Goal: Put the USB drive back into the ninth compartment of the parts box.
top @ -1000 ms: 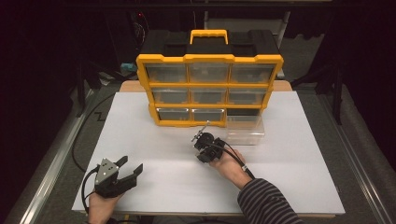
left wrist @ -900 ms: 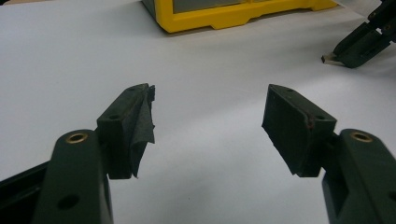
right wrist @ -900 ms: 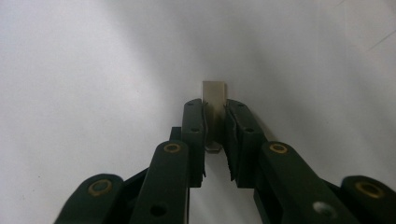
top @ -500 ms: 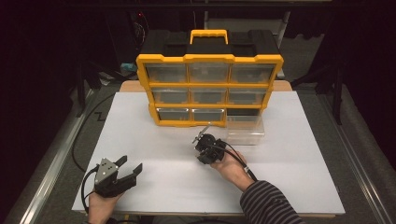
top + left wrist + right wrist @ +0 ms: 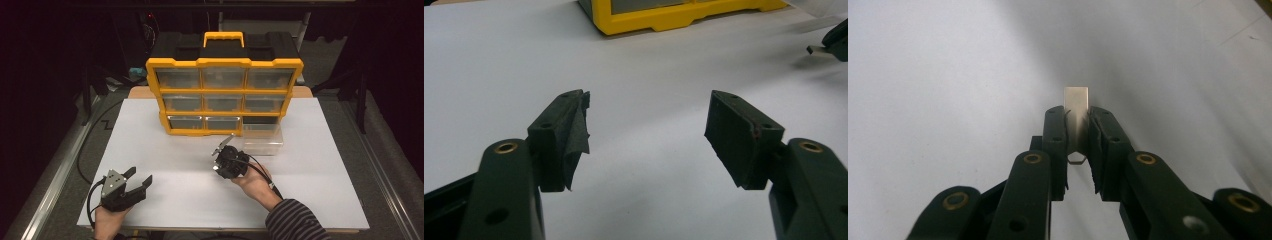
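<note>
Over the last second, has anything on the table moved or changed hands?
Hardly anything. The right gripper has drifted slightly toward the person, its fingers clamped on the small metal strip throughout. The left gripper stayed open near the table's front edge, and the yellow drawer cabinet and pulled-out clear drawer have not shifted.

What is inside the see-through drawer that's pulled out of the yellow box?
The pulled-out drawer sits at the bottom right of the yellow organizer. Through its clear walls nothing can be made out; it is too blurry to tell whether small parts lie inside.
</note>
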`<state>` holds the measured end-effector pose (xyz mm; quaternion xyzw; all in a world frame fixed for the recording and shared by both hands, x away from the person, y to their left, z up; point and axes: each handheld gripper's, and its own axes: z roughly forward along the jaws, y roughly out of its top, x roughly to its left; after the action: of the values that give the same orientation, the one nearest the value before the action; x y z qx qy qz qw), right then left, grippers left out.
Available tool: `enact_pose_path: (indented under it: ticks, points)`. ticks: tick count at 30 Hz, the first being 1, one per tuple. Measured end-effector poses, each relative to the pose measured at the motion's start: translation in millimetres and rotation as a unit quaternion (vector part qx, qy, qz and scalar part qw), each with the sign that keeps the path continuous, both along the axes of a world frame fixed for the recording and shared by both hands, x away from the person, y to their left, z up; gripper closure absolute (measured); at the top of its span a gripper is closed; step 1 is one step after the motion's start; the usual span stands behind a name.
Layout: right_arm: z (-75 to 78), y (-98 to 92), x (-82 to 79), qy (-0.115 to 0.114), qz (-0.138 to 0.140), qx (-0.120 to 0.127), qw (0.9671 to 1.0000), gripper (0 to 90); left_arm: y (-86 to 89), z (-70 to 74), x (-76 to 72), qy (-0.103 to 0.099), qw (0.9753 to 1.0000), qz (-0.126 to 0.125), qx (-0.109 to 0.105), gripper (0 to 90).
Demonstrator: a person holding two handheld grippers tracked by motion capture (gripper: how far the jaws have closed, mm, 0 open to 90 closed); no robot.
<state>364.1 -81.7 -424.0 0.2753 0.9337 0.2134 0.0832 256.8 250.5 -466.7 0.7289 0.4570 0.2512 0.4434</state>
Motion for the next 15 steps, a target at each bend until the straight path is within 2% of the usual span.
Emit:
enact_pose_path:
  ticks: [15]
  points:
    - [6.3,-25.8,-10.1,-0.002,-0.012,0.019,0.9997,80.2,0.5,-0.3,0.6,-0.001,1.0000,0.005,-0.002,33.7]
